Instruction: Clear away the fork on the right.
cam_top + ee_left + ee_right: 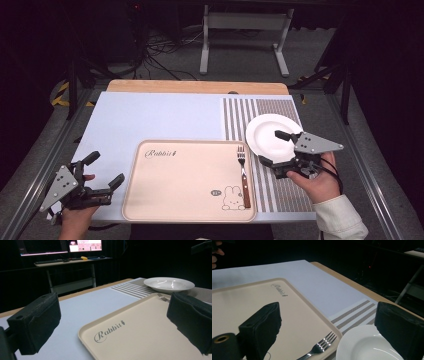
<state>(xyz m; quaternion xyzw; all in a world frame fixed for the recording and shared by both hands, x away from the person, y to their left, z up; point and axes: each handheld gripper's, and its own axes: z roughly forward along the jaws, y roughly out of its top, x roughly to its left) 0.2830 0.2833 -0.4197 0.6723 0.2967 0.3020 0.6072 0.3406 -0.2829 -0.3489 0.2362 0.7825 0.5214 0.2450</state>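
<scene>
From the high view I have my right tongs [274,147] spread wide at the near edge of the white plate [267,134], one jaw over the plate's surface and the other just off its rim toward me. The plate sits on the striped mat [280,186], just beside the beige tray [175,190]. A fork [243,175] lies along the tray's right side. My left tongs [104,170] hover open and empty over the counter [150,120], left of the tray.

In the left gripper view both jaws stand well apart with nothing between them; the tray lies ahead, the plate [169,284] farther off on the mat.

In the right gripper view the jaws are wide, the plate [367,346] low between them and the fork [322,346] close beside its rim.

My worry — the glazed rim is thin and slick, so a shallow bite could let it slip out or tip. Closing off-line could also nudge the fork, or push the plate against the tray's edge.
</scene>
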